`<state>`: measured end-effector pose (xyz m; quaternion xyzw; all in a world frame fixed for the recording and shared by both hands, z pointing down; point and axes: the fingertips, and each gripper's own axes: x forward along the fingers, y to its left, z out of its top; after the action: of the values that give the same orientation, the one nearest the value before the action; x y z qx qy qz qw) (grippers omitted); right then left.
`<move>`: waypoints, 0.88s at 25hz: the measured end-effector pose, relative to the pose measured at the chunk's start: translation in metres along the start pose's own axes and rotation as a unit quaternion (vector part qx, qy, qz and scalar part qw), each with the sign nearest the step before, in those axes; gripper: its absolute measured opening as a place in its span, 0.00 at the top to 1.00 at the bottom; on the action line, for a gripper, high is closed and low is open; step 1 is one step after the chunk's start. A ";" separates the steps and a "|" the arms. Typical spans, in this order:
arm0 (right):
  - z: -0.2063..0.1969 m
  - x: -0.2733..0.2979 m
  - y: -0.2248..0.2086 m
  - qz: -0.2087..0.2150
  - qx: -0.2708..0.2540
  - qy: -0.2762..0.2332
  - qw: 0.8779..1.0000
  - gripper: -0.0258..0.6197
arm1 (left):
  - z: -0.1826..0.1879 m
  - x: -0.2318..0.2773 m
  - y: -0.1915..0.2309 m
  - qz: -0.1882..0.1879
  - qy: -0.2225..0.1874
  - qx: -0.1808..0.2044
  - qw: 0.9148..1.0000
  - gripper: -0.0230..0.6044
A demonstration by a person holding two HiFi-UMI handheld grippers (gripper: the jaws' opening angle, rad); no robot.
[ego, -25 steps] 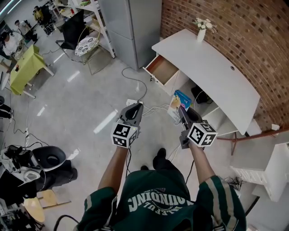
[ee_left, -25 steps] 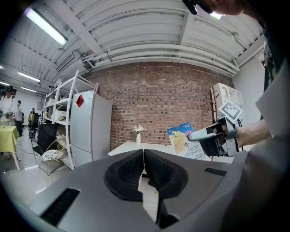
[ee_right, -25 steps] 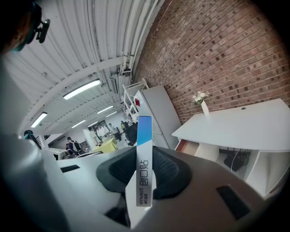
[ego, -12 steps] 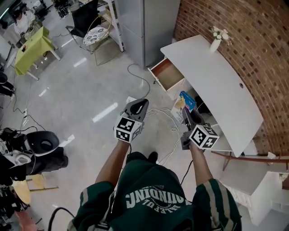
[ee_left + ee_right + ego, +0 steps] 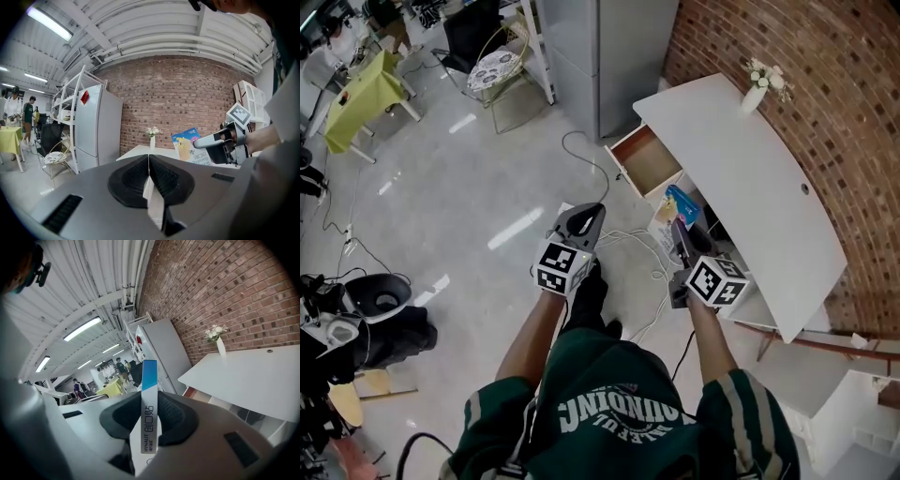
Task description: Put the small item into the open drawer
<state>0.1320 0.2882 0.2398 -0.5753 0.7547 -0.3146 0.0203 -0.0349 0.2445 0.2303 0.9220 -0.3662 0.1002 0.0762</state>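
- Your long, curved white table point(image 5: 741, 178) runs along the brick wall point(image 5: 825, 66). A small white vase of pale flowers point(image 5: 757, 94) stands upright at its far end.
- Its brown-lined drawer point(image 5: 645, 157) is pulled open.
- On the glossy grey floor point(image 5: 469, 206) in front of it lie loose white cables point(image 5: 630, 236).

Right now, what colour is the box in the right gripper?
Blue above, white below; the box shows best in the right gripper view.

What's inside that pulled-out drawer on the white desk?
The drawer shows only its bare brown bottom, with nothing visible in it. Its back end is hidden beneath the white desktop.
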 end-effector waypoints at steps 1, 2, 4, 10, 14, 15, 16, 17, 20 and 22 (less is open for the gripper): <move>0.000 0.008 -0.004 -0.001 0.000 0.002 1.000 0.80 | -0.002 0.007 0.006 0.001 -0.001 -0.001 1.000 0.94; 0.001 0.016 -0.008 -0.002 -0.001 0.004 1.000 0.80 | -0.005 0.015 0.011 0.000 -0.001 -0.004 1.000 0.94; 0.007 0.038 -0.014 -0.005 -0.002 0.007 1.000 0.80 | -0.007 0.033 0.025 -0.005 0.003 -0.009 1.000 0.94; 0.035 0.118 -0.023 -0.028 0.010 0.015 0.999 0.80 | -0.002 0.094 0.088 -0.030 0.021 -0.015 0.999 0.94; 0.048 0.165 -0.028 -0.045 0.016 0.017 0.999 0.80 | 0.001 0.128 0.127 -0.047 0.030 -0.023 0.998 0.94; 0.050 0.174 -0.029 -0.049 0.017 0.017 0.999 0.80 | 0.002 0.135 0.136 -0.050 0.030 -0.025 0.998 0.94; 0.053 0.183 -0.030 -0.053 0.017 0.017 0.998 0.80 | 0.002 0.142 0.144 -0.054 0.031 -0.025 0.998 0.94; 0.055 0.190 -0.031 -0.056 0.017 0.018 0.998 0.80 | 0.002 0.149 0.150 -0.057 0.033 -0.025 0.997 0.94; 0.059 0.209 -0.038 -0.065 0.018 0.020 0.998 0.80 | 0.000 0.167 0.166 -0.068 0.038 -0.023 0.997 0.94; 0.060 0.217 -0.044 -0.072 0.022 0.021 0.997 0.80 | -0.003 0.177 0.172 -0.074 0.042 -0.026 0.996 0.94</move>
<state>0.1202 0.0639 0.2851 -0.6209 0.7043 -0.3442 -0.0060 -0.0282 0.0042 0.2876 0.9391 -0.2964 0.1232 0.1227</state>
